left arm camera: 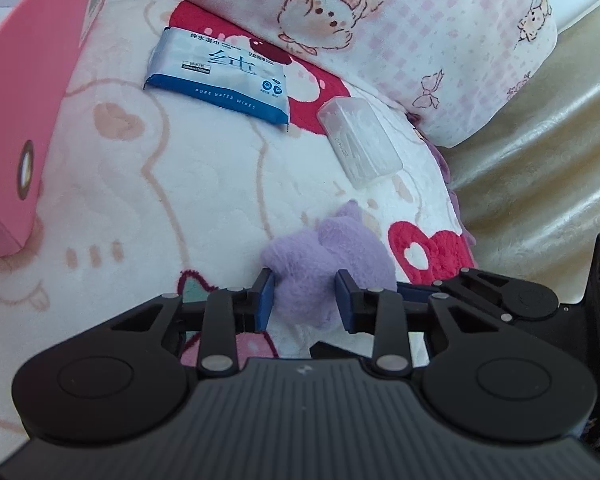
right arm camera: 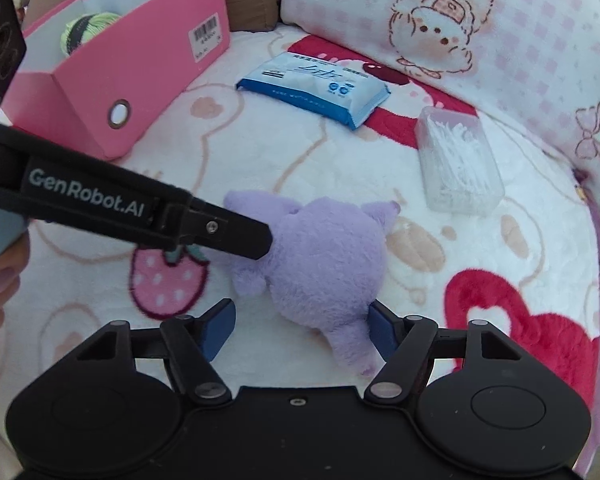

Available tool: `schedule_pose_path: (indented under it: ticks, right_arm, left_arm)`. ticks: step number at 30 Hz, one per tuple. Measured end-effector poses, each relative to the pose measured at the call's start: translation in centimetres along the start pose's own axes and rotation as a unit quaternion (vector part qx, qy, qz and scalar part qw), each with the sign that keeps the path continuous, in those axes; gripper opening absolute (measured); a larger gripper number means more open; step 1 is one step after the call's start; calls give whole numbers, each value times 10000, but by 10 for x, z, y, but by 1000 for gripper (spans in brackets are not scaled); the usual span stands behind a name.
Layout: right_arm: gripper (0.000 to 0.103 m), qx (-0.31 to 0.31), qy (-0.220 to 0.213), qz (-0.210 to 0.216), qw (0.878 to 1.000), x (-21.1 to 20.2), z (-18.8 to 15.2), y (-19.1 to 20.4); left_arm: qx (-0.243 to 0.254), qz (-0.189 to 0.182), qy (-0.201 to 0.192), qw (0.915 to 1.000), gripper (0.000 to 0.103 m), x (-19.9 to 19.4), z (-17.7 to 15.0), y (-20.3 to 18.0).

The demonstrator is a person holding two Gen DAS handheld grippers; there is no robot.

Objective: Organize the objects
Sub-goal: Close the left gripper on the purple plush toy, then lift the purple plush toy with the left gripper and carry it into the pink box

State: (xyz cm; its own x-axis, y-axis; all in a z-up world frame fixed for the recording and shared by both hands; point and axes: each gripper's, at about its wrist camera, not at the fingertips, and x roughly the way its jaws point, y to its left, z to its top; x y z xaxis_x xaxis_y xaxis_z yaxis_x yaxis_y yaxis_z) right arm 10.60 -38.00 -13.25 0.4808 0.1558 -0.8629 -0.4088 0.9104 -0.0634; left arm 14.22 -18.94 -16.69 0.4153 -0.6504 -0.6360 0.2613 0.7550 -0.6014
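A purple plush toy (right arm camera: 324,256) lies on the patterned blanket (right arm camera: 300,168). My left gripper (left arm camera: 306,296) is shut on the plush toy (left arm camera: 324,264); its arm reaches in from the left in the right wrist view (right arm camera: 256,240). My right gripper (right arm camera: 300,328) is open, its fingers on either side of the plush's lower part, the right pad (right arm camera: 380,332) beside its leg. A blue pack of wet wipes (left arm camera: 220,72) (right arm camera: 316,84) and a clear box of cotton swabs (left arm camera: 360,140) (right arm camera: 456,160) lie farther back.
A pink open box (right arm camera: 112,76) (left arm camera: 28,100) stands at the left with a green-and-black ball (right arm camera: 84,32) inside. A pink checked pillow (right arm camera: 480,32) (left arm camera: 400,32) lies at the back right. The blanket's right edge (left arm camera: 456,208) drops to a cream surface (left arm camera: 540,180).
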Motion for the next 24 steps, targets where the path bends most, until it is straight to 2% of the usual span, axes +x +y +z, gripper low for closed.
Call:
schedule_pose_path:
  ticks: [4,9,14,15,16,19,24]
  right_arm:
    - [74,217,-7,358,9991,-6,-5,9]
    - [74,320,30,306,9990,-4,-6,9]
    - [74,581,40,289,9979,-5,2,-2]
    - [73,599,36,280,9978,-4,4,-3]
    - [66,607,38,274,9978,-3,6,-4]
    - [56,564,115,96,9983,4,9,-4]
    - [55,665,131,129,9976,9,6,-7]
  left_arm:
    - [178,477,316,9982,31,-5,3,-7]
    - [215,610,417,9970,32,-7,0,-7]
    - [72,526,348,9980,32,-6,-4,1]
    - [-8,511,307,9982,32,-5,-4,3]
    - [-60,498,315,9982,32,-3,-5,5]
    - [-100,429,299,9986,31,-1,-5,7]
    - [43,447,354,9984,29,1,-6,3]
